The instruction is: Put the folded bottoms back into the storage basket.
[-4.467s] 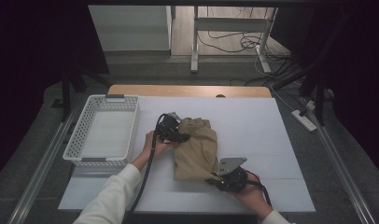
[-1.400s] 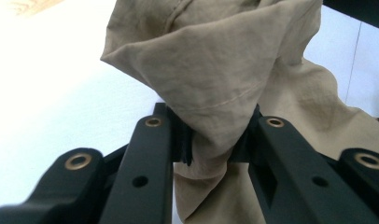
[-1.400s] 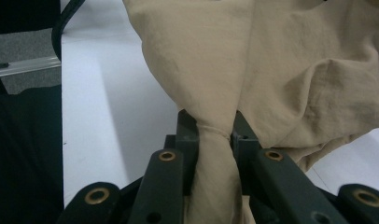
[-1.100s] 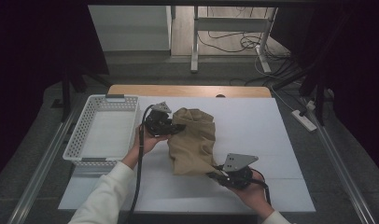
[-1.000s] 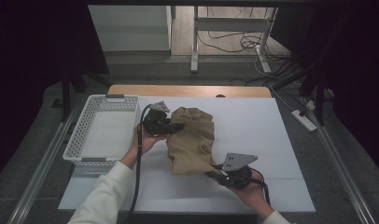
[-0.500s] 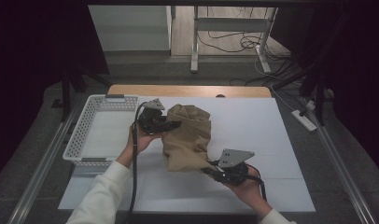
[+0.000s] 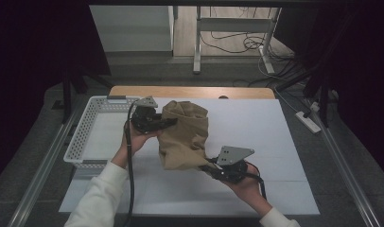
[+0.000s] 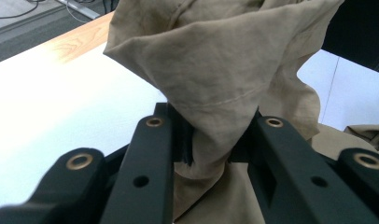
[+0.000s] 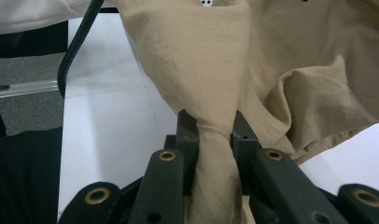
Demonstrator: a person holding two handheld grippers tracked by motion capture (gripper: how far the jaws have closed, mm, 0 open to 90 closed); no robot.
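In the high view, the crumpled tan cloth garment (image 7: 184,135) covers the tips of both the left tongs (image 7: 167,122) and the right tongs (image 7: 205,163). The left gripper view cuts the garment off at the top edge, and its folds hide the white counter (image 8: 61,93) beyond those tongs

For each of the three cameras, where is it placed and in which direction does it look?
High view: above the person's side, looking forward and down on the table; both forearms show.
Left gripper view: on the left hand-held gripper, looking along its jaws at the tan cloth.
Right gripper view: on the right hand-held gripper, jaws pinching it.
All share the cloth.
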